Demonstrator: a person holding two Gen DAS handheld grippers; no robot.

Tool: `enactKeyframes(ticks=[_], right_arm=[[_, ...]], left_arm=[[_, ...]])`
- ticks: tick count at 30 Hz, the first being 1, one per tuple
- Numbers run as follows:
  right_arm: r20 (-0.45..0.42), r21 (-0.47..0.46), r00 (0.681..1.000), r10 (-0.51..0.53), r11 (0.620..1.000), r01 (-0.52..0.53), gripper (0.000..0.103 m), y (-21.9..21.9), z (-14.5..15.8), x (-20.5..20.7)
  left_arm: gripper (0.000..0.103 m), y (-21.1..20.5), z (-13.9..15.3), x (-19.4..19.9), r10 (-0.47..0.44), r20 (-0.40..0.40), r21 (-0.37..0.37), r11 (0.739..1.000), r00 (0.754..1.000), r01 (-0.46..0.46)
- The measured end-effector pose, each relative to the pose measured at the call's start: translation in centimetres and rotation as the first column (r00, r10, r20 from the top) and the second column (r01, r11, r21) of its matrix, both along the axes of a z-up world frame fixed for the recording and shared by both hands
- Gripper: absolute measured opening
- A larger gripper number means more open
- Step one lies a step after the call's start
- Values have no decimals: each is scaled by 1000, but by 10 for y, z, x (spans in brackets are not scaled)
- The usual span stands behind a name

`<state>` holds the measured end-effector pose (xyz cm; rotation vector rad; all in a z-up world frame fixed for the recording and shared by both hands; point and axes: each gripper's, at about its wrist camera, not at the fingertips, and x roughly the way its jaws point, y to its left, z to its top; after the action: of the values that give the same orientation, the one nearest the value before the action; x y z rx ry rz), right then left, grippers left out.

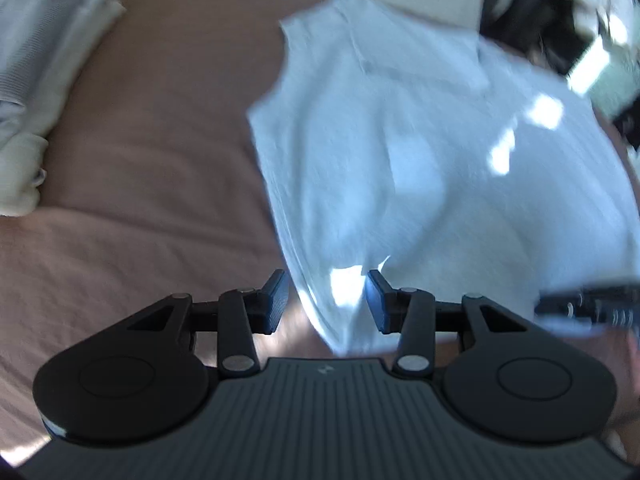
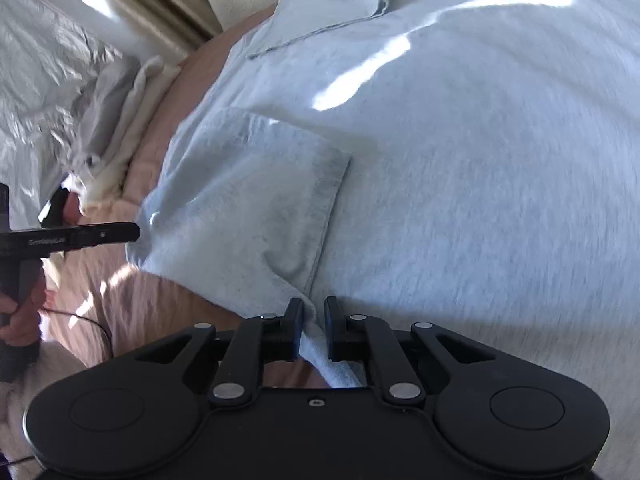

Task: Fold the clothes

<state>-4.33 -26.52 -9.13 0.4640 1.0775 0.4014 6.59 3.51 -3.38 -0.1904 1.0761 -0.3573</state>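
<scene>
Fold in progress on one pale blue short-sleeved shirt [image 2: 440, 168], spread on a bed with a dusty-pink bed sheet [image 1: 152, 128]. The right tool [image 2: 313, 330] is clamped on the shirt's near hem edge, its jaws nearly together with cloth pinched between them. The left tool [image 1: 326, 300] has its jaws apart; the shirt's lower corner lies between the pads, which do not press on it. One sleeve [image 2: 256, 184] is already turned in over the body. The next move likely calls for the left tool to close on its corner, so both can carry the hem toward the collar [image 2: 332, 8]. One stack of folded garments [image 1: 36, 92] lies far left; its count cannot be told.
</scene>
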Motion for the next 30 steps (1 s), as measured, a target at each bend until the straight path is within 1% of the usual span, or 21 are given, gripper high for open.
enactKeyframes(ticks=[1,3,4,6,8,11,12,13,14,15,17,19,20,21,22,23,25,26,27,29,30], right_arm=[[14,-9,1000,10,1000,-9,14,1,1,-4],[42,-34,998,36,999,-34,16,4,3,-11],[53,-54,997,60,997,-57,16,6,3,-13],[73,-90,992,103,991,-96,16,10,4,-15],[77,-83,991,105,992,-99,19,6,9,-15],[90,-29,994,58,998,-56,32,-5,17,-12],[106,-11,994,29,1000,-28,41,-8,20,-9],[112,-3,994,-12,1000,12,51,-10,21,-4],[116,3,992,-54,999,54,55,-13,23,1],[120,10,988,-96,995,96,60,-16,25,6],[115,-4,983,-142,990,144,60,-17,23,20],[144,-17,981,-129,991,133,59,-13,21,32],[170,-32,979,-111,993,118,55,-9,21,35],[195,-46,976,-92,994,103,42,-5,21,38],[204,-74,976,-73,993,90,29,1,20,40],[208,-105,977,-54,991,78,26,7,19,42],[230,-181,973,-31,981,74,14,14,19,40],[235,-204,971,-30,976,79,14,14,19,39],[240,-224,970,-30,971,85,14,14,20,39],[251,-268,967,-34,958,103,15,15,22,36],[259,-288,965,-43,950,120,23,14,25,32]], left_arm=[[47,8,-2,4,29,-29,-72,997,999,-31],[47,19,-9,12,45,-98,-192,979,994,-64],[47,18,-12,15,41,-114,-208,976,993,-64],[47,9,-15,22,28,-115,-176,983,993,-48],[47,-8,-18,28,11,-107,-126,992,994,-24],[47,-36,-27,36,-38,-113,-90,996,993,28],[46,-45,-29,38,-65,-107,-67,996,992,58],[33,-53,-30,36,-80,-83,-12,997,993,79],[12,-60,-31,33,-93,-58,49,994,994,96],[4,-66,-29,28,-116,-17,98,988,993,117],[2,-71,-21,17,-139,62,121,984,988,131],[2,-67,-6,4,-146,160,112,985,976,129],[2,-63,4,-4,-131,230,119,987,964,105],[2,-58,13,-13,-113,299,126,989,948,78],[1,-54,17,-17,-91,335,137,989,938,48],[2,-53,16,-17,-88,324,167,985,942,34],[3,-53,-4,-6,-67,210,265,964,975,9],[3,-51,-16,1,-56,161,292,957,985,7],[3,-49,-25,6,-48,125,293,956,991,9],[5,-48,-34,11,-41,86,302,953,995,13],[5,-50,-32,10,-50,90,314,949,995,19]])
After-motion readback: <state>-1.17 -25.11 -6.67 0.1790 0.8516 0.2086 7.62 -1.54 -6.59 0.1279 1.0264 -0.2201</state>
